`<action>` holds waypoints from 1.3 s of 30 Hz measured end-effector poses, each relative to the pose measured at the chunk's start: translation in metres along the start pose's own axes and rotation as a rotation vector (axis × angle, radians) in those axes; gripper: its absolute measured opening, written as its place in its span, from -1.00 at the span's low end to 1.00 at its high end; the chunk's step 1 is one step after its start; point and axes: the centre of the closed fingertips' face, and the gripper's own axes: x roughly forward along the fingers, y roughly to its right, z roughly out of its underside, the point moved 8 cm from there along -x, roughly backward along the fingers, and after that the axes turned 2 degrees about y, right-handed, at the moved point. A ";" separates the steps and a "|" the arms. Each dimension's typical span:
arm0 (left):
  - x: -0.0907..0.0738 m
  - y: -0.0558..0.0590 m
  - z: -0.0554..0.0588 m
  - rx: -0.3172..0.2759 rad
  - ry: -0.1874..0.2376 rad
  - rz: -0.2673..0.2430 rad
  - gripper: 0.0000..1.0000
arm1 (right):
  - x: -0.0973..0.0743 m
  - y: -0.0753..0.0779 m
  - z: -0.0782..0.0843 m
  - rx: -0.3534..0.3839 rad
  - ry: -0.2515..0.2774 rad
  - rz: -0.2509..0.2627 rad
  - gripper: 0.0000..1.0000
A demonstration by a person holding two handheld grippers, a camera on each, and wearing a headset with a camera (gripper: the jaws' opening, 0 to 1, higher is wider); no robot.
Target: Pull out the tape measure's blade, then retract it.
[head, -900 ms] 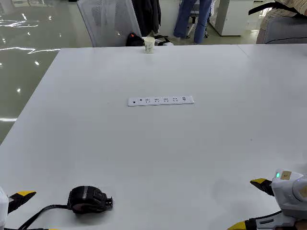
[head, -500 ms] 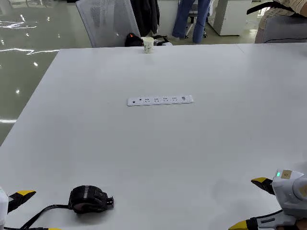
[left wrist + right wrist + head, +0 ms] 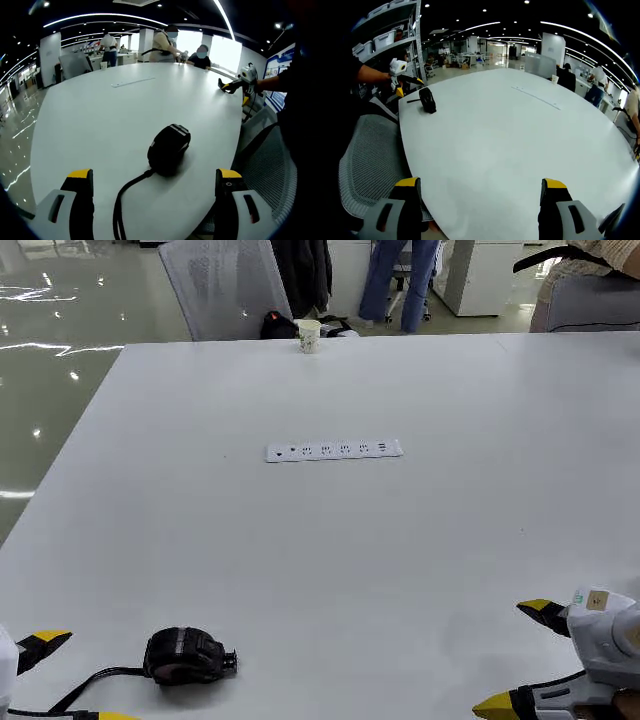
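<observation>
No text, label, brand or number is legible in these views.

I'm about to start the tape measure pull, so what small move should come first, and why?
Probably ease the left gripper forward onto the tape measure: its jaws stand open and empty, with it lying just ahead between them. The right gripper is open too, but farther off.
</observation>
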 end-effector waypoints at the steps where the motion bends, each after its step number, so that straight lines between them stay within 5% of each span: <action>1: 0.001 -0.002 0.001 0.002 -0.006 -0.003 0.98 | 0.000 0.000 0.000 -0.003 -0.003 0.003 0.98; 11: 0.002 -0.008 -0.009 0.031 -0.018 0.029 0.98 | 0.010 -0.005 -0.010 -0.074 0.048 -0.053 0.98; 23: 0.010 -0.015 -0.032 0.112 -0.042 0.077 0.98 | 0.024 -0.001 -0.023 -0.103 0.025 -0.090 0.98; 39: 0.032 -0.007 -0.042 0.301 -0.174 0.190 0.98 | 0.040 -0.009 -0.033 -0.129 -0.001 -0.148 0.98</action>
